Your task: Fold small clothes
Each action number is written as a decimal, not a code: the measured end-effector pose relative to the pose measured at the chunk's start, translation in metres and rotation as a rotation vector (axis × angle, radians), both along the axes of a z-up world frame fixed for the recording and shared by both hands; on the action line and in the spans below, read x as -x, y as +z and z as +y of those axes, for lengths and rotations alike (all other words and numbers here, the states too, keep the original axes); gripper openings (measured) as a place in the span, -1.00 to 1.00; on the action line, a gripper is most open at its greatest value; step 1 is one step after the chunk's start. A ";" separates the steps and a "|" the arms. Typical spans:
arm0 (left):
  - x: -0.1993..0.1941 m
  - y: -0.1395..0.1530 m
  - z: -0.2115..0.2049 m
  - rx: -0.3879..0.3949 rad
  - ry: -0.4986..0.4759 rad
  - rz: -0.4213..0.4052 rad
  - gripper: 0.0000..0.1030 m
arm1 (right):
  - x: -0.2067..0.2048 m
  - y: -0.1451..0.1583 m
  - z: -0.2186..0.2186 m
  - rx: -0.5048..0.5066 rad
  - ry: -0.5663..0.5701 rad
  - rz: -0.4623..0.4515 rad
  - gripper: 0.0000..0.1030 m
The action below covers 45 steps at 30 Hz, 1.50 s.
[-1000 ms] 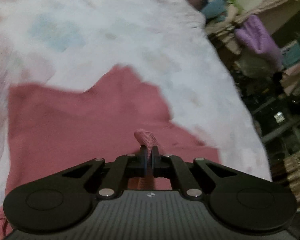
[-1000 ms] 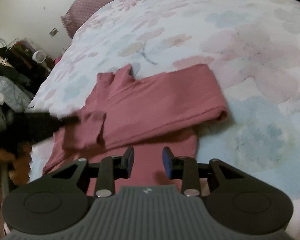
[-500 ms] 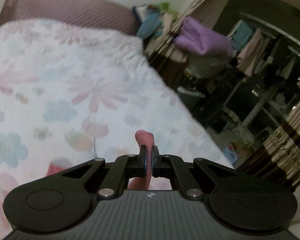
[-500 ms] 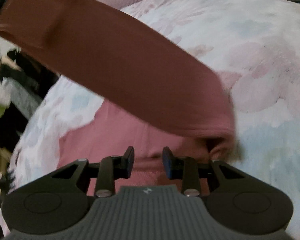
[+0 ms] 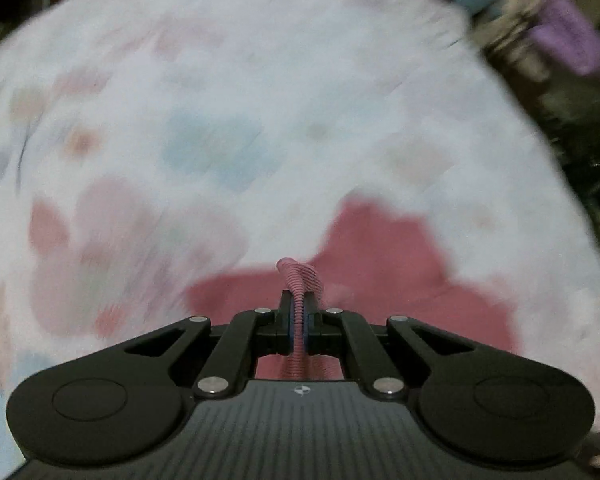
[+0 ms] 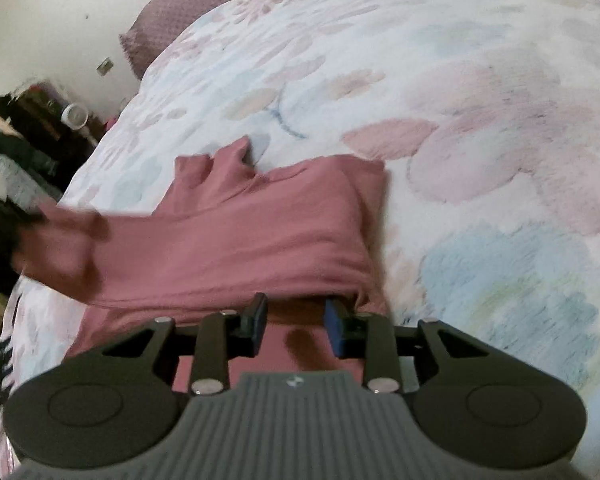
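A dusty-pink long-sleeved garment (image 6: 260,232) lies on the floral bedspread (image 6: 460,100), folded along its length, collar toward the far side. My left gripper (image 5: 299,300) is shut on a ribbed pink cuff (image 5: 300,280) of it, and the garment's body (image 5: 380,248) shows blurred below. In the right wrist view the left gripper (image 6: 4,216) is a dark blur at the far left, holding the sleeve end (image 6: 64,252) over the garment. My right gripper (image 6: 296,322) is open and empty, just above the garment's near edge.
A mauve pillow (image 6: 204,4) lies at the head of the bed. Cluttered shelves and clothes (image 6: 24,132) stand past the bed's left edge. A purple item (image 5: 572,36) and other clutter lie beyond the bed in the left wrist view.
The left gripper swung the sleeve up high across the right wrist view, then brought it back down low over the garment. The right gripper stayed open and nearly still.
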<state>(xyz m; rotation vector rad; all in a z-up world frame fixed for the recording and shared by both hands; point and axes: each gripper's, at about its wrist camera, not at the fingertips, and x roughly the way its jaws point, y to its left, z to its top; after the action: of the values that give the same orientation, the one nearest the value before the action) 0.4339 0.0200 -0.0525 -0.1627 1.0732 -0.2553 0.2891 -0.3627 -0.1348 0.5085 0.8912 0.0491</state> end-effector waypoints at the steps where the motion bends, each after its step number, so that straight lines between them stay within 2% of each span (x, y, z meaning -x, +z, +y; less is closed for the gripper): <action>1: -0.001 -0.020 0.008 -0.004 0.026 0.031 -0.94 | 0.001 0.000 0.001 0.011 0.008 0.009 -0.45; 4: 0.000 -0.055 0.025 0.053 0.067 0.059 -0.94 | 0.003 -0.001 0.001 0.027 0.027 0.043 -0.37; 7: -0.001 -0.071 0.035 0.114 0.082 0.064 -0.88 | 0.009 0.004 -0.002 0.039 0.043 0.058 -0.33; 8: -0.001 -0.073 0.039 0.144 0.097 0.072 -0.88 | 0.010 0.007 -0.002 0.044 0.047 0.057 -0.31; 11: 0.000 -0.074 0.050 0.224 0.125 0.064 -0.62 | 0.014 0.013 -0.005 0.045 0.048 0.052 -0.27; 13: 0.002 -0.072 0.053 0.263 0.126 0.057 -0.32 | 0.015 0.015 -0.005 0.061 0.046 0.052 -0.27; 15: 0.011 -0.065 0.055 0.298 0.109 0.048 -0.21 | 0.018 0.016 -0.005 0.077 0.044 0.050 -0.27; 18: 0.028 -0.060 0.057 0.321 0.079 0.044 -0.19 | 0.024 0.017 -0.006 0.083 0.035 0.049 -0.27; 20: 0.036 -0.063 0.057 0.306 0.088 0.062 -0.19 | 0.028 0.016 -0.006 0.084 0.023 0.043 -0.27; 23: 0.043 -0.070 0.057 0.281 0.096 0.081 -0.19 | 0.030 0.016 -0.003 0.137 0.010 0.032 -0.28; 25: 0.046 -0.073 0.056 0.288 0.101 0.081 -0.20 | 0.030 0.016 -0.002 0.179 0.006 0.029 -0.37; 26: 0.049 -0.072 0.057 0.293 0.100 0.078 -0.31 | 0.029 0.016 -0.002 0.201 0.000 0.031 -0.44; 28: 0.053 -0.070 0.056 0.281 0.083 0.071 -0.68 | 0.026 0.015 -0.005 0.218 -0.012 0.031 -0.51; 31: 0.052 -0.064 0.048 0.222 0.069 0.056 -0.78 | 0.014 0.012 -0.007 0.212 0.012 0.029 -0.52; 32: 0.053 -0.061 0.047 0.214 0.063 0.052 -0.79 | 0.008 0.010 -0.004 0.225 0.033 0.036 -0.64; 33: 0.053 -0.056 0.045 0.199 0.056 0.043 -0.80 | 0.003 0.008 -0.002 0.237 0.051 0.043 -1.00; 36: 0.053 -0.038 0.045 0.180 0.034 0.013 -0.81 | 0.000 0.016 0.002 0.308 0.103 0.023 -1.00; 38: 0.051 -0.038 0.044 0.132 0.007 0.021 -0.81 | 0.004 0.025 -0.002 0.338 0.128 0.014 -1.00; 41: 0.044 -0.061 0.033 0.063 -0.017 0.085 -0.81 | 0.005 0.015 -0.011 0.330 0.134 0.066 -1.00; 43: 0.043 -0.074 0.026 0.020 -0.033 0.085 -0.81 | 0.003 -0.001 -0.012 0.310 0.155 0.117 -1.00; 45: 0.044 -0.078 0.021 0.003 -0.045 0.075 -0.79 | 0.000 -0.008 -0.011 0.307 0.159 0.131 -1.00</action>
<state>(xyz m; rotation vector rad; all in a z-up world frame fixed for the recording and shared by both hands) 0.3903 0.0408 -0.1302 -0.1514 1.1519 -0.2935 0.2887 -0.3741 -0.1425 0.1550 1.0448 0.0227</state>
